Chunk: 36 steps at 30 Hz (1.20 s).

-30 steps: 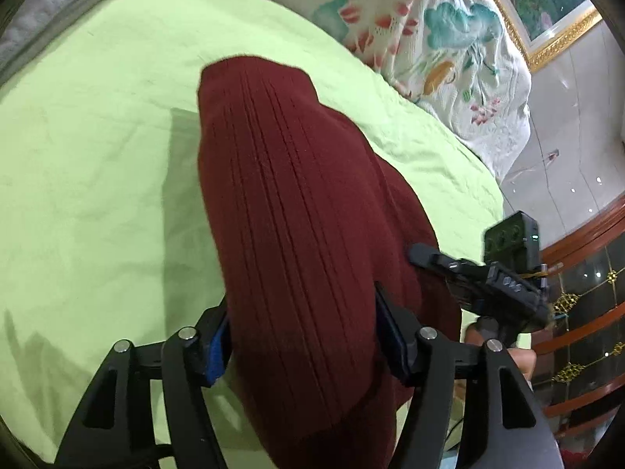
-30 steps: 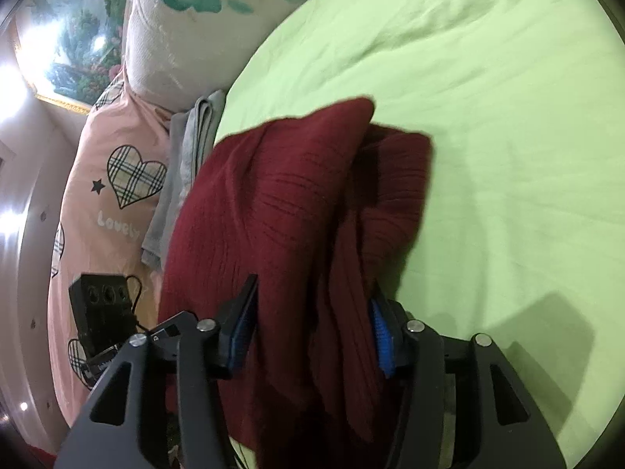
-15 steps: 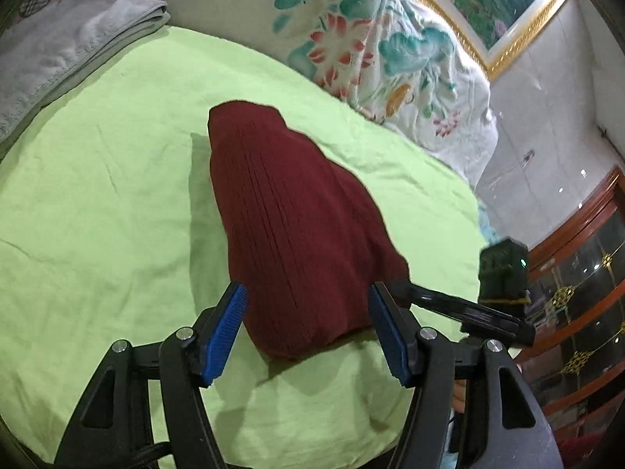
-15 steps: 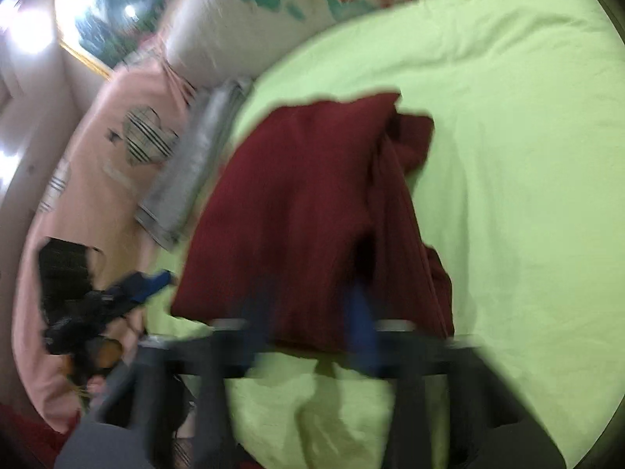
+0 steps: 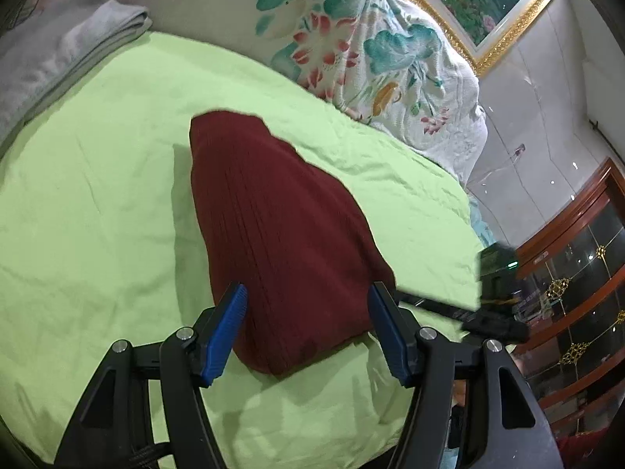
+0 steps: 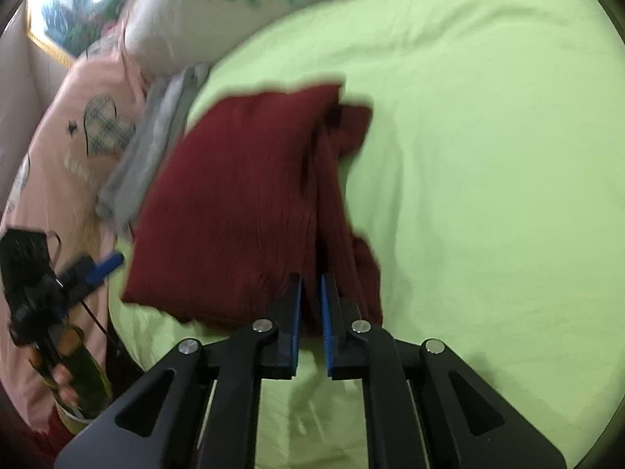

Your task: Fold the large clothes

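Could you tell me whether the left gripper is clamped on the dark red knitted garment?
No, the left gripper stands wide open, the dark red knitted garment lying free between its blue pads.

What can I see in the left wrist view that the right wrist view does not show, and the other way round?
Only the left wrist view shows the wooden cabinet and the open left tongs seen from behind. Only the right wrist view shows the pink heart quilt, the sweater's bunched loose edge and the nearly shut right tongs. Both show the dark red sweater on the green sheet, the grey folded cloth and the floral quilt.

green bedsheet (image 5: 97, 195) | floral quilt (image 5: 351, 47) | grey folded cloth (image 5: 58, 51) | pink heart-print bedding (image 6: 78, 148)
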Motion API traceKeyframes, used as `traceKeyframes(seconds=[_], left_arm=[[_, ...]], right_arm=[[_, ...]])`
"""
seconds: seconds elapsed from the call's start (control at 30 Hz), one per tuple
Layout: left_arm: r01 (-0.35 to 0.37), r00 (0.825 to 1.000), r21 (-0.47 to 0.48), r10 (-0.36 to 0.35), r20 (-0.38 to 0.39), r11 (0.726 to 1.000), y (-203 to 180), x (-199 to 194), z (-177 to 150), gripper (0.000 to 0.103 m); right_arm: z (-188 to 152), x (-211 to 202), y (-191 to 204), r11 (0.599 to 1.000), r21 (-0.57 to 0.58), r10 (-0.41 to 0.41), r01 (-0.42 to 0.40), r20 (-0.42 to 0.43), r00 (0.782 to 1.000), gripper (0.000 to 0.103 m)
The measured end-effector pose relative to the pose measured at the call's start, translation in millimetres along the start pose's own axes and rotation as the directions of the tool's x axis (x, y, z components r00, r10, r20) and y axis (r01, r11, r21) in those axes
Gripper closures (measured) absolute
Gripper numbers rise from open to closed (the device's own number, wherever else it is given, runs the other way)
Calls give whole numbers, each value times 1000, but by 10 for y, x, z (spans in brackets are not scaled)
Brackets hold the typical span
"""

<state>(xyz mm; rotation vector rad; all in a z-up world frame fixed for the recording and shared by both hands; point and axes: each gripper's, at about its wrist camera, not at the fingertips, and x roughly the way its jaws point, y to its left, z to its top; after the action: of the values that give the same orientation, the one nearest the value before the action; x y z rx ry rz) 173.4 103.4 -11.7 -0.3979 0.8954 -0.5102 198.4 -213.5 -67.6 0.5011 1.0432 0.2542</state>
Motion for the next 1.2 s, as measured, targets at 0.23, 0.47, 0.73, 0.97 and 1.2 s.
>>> traceKeyframes(seconds=[0.23, 0.47, 0.73, 0.97, 1.2], left_arm=[[35, 999, -17, -34, 22, 999, 37, -7, 201, 39], [44, 999, -12, -44, 4, 999, 38, 58, 133, 39], [43, 999, -3, -43, -21, 999, 44, 115, 112, 39], [59, 998, 41, -59, 2, 997, -22, 116, 202, 45], [145, 987, 67, -140, -83, 987, -100, 498, 307, 53]], right_arm=[[290, -163, 375, 998, -54, 14, -11, 71, 997, 62], [-229, 172, 207, 997, -70, 11, -16, -60, 998, 98], [-91, -72, -113, 994, -100, -45, 42, -29, 999, 98], [101, -359, -20, 999, 7, 32, -33, 113, 993, 96], [542, 310, 561, 993, -65, 99, -94, 66, 993, 95]])
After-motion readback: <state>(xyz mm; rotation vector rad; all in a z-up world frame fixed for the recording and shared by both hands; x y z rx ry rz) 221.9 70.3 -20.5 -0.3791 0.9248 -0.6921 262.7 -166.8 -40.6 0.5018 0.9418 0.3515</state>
